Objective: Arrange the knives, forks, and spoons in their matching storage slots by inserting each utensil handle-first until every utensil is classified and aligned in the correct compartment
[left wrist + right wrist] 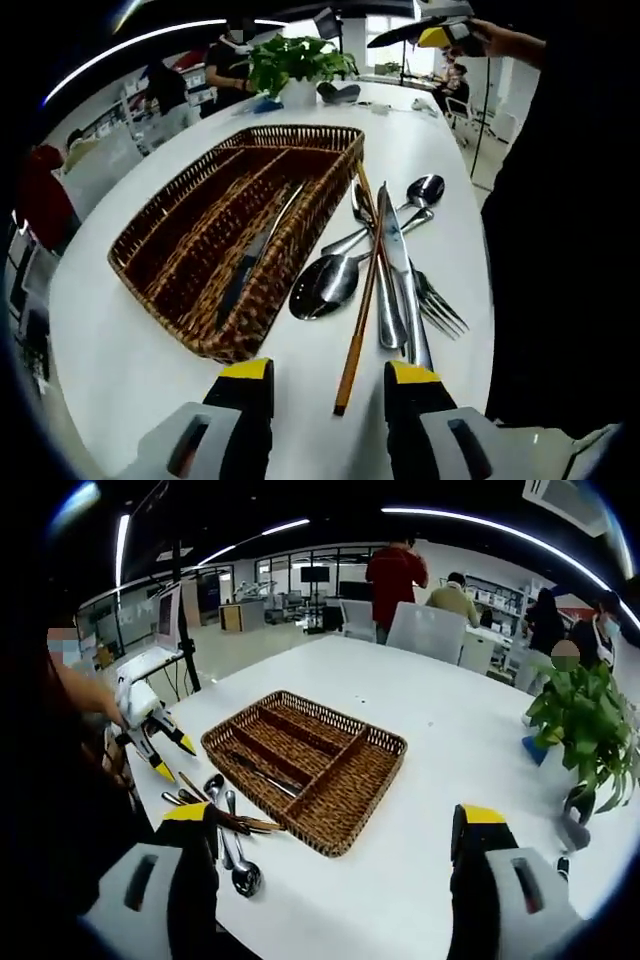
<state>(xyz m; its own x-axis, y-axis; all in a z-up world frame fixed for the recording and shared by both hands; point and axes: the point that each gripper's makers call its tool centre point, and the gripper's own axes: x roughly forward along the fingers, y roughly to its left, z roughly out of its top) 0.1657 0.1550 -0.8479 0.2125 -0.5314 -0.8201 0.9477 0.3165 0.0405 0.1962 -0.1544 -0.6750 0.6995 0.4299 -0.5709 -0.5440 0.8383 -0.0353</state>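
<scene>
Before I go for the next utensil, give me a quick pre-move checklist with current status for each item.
1. Left hand-held gripper open and empty: ok.
2. Right hand-held gripper open and empty: ok.
3. Wicker tray within view on the white table, compartments reachable: ok.
4. Knife already lying in a tray compartment: ok; whether it went in handle-first: cannot tell.
5. Loose pile beside the tray separated for a clean single pick: not ok; the table knife, spoons, fork and chopsticks overlap.
6. Chopsticks have a matching slot: cannot tell.
</scene>
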